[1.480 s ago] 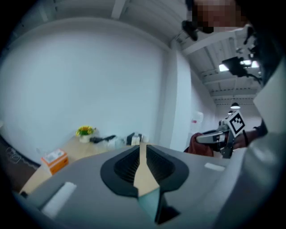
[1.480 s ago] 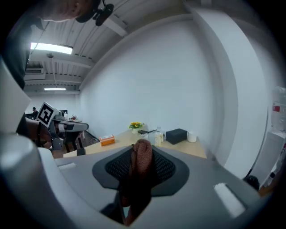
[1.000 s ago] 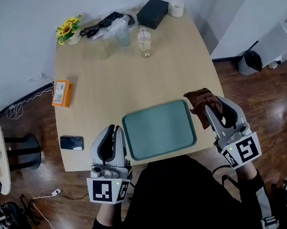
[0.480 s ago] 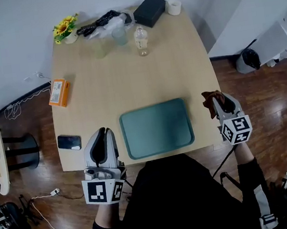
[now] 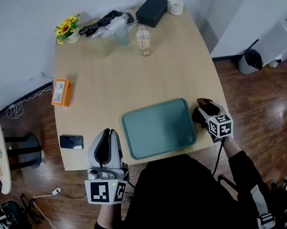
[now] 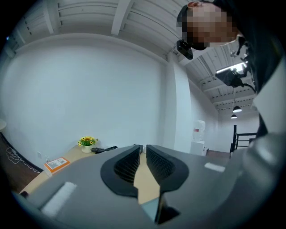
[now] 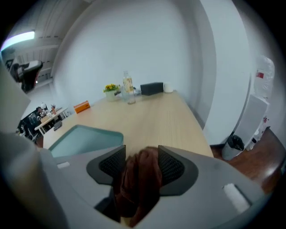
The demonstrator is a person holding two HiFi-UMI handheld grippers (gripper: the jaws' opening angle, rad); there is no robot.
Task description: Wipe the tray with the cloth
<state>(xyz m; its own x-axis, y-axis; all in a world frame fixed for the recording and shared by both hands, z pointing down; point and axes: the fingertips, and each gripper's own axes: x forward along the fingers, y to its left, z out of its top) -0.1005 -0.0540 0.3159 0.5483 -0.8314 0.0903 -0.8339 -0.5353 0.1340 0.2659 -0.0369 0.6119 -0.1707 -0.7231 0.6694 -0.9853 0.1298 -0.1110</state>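
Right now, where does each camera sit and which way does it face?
Head view: on the person's head, looking down at the table and tray; left gripper, right gripper, sleeves, torso show.
Left gripper view: on the left gripper, facing level across the table toward the flowers; its shut jaws and the person's body show.
Right gripper view: on the right gripper, tilted down over the table; its jaws have just been opening, cloth between them.
Shared: head and right gripper views both show tray, cloth, bottle.

Teal tray (image 5: 158,127), brown cloth (image 7: 138,179)
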